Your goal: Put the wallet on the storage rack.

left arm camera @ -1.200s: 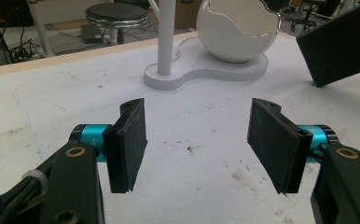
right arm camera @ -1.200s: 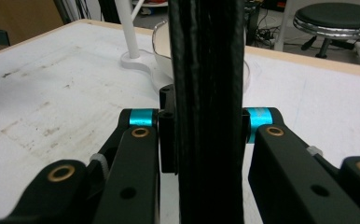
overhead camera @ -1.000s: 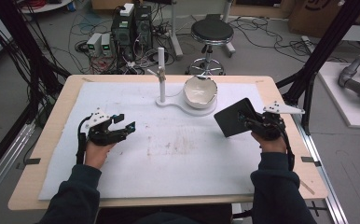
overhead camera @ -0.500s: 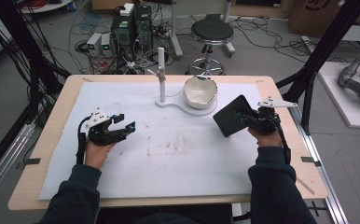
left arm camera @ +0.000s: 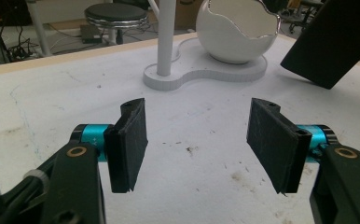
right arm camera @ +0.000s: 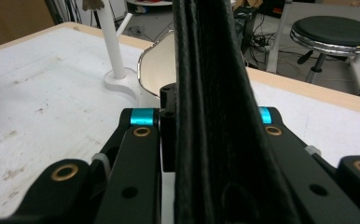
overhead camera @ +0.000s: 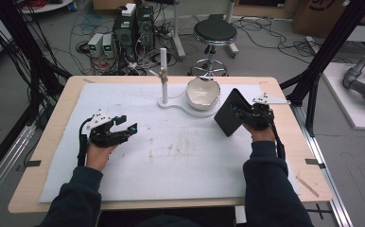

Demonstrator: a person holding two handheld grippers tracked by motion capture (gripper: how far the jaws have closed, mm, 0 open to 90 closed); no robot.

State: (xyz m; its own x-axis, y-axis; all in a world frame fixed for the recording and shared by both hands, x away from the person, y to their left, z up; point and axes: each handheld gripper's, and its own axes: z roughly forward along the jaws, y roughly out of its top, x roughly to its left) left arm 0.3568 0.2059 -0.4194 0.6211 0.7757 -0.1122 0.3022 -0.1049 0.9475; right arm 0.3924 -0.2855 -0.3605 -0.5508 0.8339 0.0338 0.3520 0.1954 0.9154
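No legible writing on the clamped black wallet (overhead camera: 230,113).

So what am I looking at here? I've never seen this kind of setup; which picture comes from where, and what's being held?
A person sits at a table with handheld tongs in each hand. The high view looks down from above; the two other views come from cameras riding on the tongs themselves. The left tongs rest open on the white mat with nothing between their pads. The right tongs are shut on a flat black leathery item, perhaps a wallet, held on edge above the mat. Further back stands a white stand whose base carries a broken-eggshell-shaped white bowl.
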